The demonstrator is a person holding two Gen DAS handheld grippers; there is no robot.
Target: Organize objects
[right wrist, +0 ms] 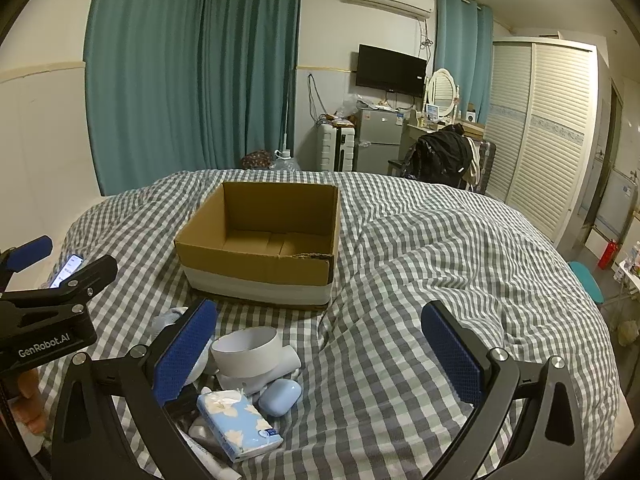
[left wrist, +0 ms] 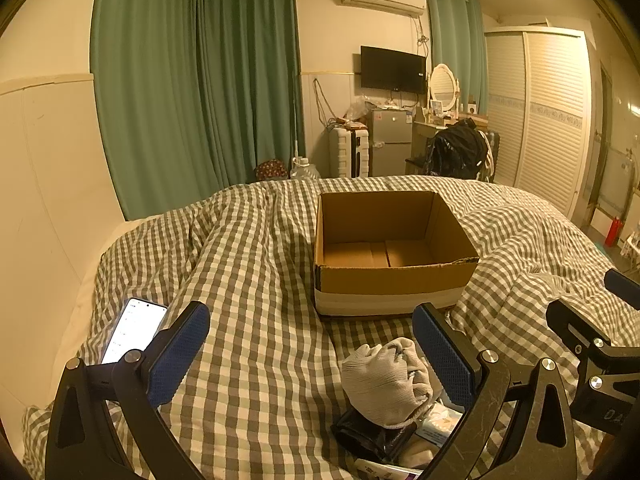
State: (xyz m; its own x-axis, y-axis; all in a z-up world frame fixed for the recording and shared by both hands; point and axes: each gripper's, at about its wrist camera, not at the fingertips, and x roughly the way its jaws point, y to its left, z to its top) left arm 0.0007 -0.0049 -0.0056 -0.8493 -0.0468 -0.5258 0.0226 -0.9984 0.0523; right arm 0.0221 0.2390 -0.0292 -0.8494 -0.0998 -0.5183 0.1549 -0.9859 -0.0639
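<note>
Both grippers hang with their blue-padded jaws spread wide and holding nothing: the left gripper over the near part of the bed, the right gripper just to its right. Nearest of all, by the bed's near edge, lies the heap to be sorted. In the right wrist view a blue floral tissue pack sits closest, with a pale blue case (an earbud case, by its shape) touching its far side and a white cylindrical thing just beyond that. The left wrist view shows the same heap from the other side: a knitted grey glove rests on a black pouch, close beside the right finger of the left gripper. A lit phone lies apart from the heap, toward the left edge of the bed. Farther on, about mid-bed, stands the open cardboard box, its bottom bare as far as either view shows. Judging by that, the organizing has hardly begun: nothing is in the box, and every item in the heap is left to be picked up and carried across. The heap is tightly packed, so taking one item alone will probably call for care.
</note>
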